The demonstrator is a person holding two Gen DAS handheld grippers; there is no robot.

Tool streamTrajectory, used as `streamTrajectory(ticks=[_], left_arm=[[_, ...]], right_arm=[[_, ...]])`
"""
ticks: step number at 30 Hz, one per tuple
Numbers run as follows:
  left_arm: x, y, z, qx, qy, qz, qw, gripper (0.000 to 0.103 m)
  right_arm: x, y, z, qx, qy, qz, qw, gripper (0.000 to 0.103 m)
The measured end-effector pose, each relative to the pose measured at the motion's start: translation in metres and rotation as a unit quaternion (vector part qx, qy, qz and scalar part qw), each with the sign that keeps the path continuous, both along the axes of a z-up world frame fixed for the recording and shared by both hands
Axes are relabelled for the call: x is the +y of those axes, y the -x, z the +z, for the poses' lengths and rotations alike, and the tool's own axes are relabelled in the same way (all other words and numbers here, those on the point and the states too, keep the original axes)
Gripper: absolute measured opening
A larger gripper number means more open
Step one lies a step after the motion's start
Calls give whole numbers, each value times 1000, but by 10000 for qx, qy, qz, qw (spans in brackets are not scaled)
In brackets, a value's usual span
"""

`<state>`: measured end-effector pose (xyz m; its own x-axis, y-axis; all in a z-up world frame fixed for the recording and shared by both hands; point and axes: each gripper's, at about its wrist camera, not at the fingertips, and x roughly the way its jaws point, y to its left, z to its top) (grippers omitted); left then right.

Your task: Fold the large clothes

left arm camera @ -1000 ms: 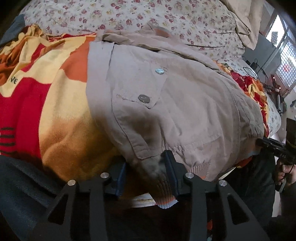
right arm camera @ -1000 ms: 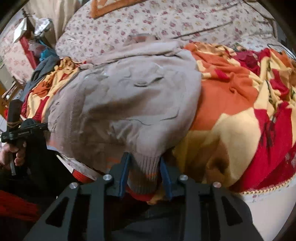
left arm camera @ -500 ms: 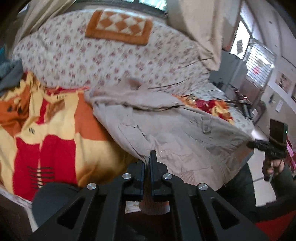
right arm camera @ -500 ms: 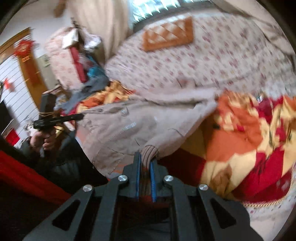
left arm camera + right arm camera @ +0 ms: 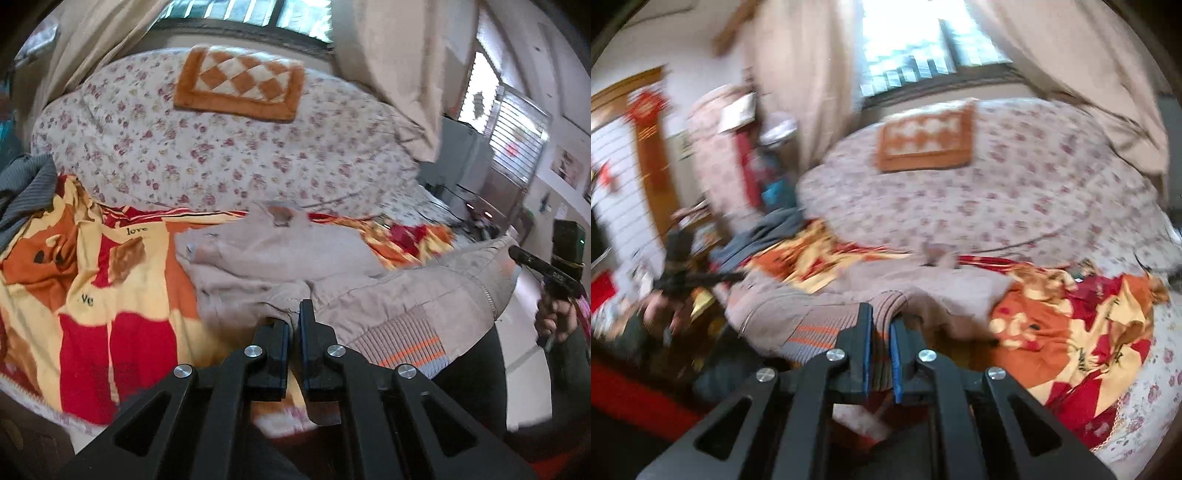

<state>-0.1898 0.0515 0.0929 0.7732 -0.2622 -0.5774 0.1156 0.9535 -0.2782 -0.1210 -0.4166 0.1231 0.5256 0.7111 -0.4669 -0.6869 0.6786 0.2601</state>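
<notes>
Beige jacket (image 5: 280, 258) is the big thing here, lying on the bed (image 5: 229, 158) across an orange-red-yellow blanket (image 5: 122, 295), collar end at 12 o'clock and ribbed hem toward the holder at 6. So its long axis runs straight away from both sets of jaws. Left gripper (image 5: 293, 332) is clamped on one hem corner, jaws pinched right down on the fabric. Right gripper (image 5: 881, 343) is clenched on the ribbed hem at the other corner, knit bunched between its blue pads. Both corners hang off the bed with the hem stretched between them, so I'd guess the next move is carrying the hem toward 12 to lay it over the collar. Neither hand looks nearer. A checkered cushion (image 5: 240, 83) sits well beyond at 12, and a grey garment (image 5: 26, 184) at 9, neither really in the way.
</notes>
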Motion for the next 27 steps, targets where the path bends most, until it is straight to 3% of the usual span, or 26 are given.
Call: streamTrajectory(ticks=[3, 9, 13, 15, 20, 23, 25, 27], left_arm=[[17, -63, 0, 205, 177, 348, 9990, 0], [34, -165, -11, 337, -159, 770, 9963, 0], [38, -227, -38, 645, -661, 991, 9908, 0], [41, -255, -61, 927, -679, 1105, 9872, 0], [45, -289, -115, 1135, -784, 1424, 9801, 3], [46, -304, -142, 1223, -783, 1560, 9770, 5], [46, -314, -153, 1350, -839, 1490, 9760, 5], [50, -321, -156, 1356, -749, 1426, 9776, 6]], right_arm=[[21, -64, -2, 152, 151, -455, 9987, 8], [75, -176, -27, 496, 505, -1306, 9889, 8], [121, -229, -53, 646, 910, -1734, 9785, 8], [137, -258, -79, 898, 1046, -1998, 9701, 9], [151, -299, -147, 1368, 1120, -2466, 9529, 9], [149, -315, -185, 1682, 899, -2660, 9449, 11], [144, -319, -206, 1746, 680, -2774, 9423, 25], [135, -325, -221, 2039, 324, -2664, 9415, 30]])
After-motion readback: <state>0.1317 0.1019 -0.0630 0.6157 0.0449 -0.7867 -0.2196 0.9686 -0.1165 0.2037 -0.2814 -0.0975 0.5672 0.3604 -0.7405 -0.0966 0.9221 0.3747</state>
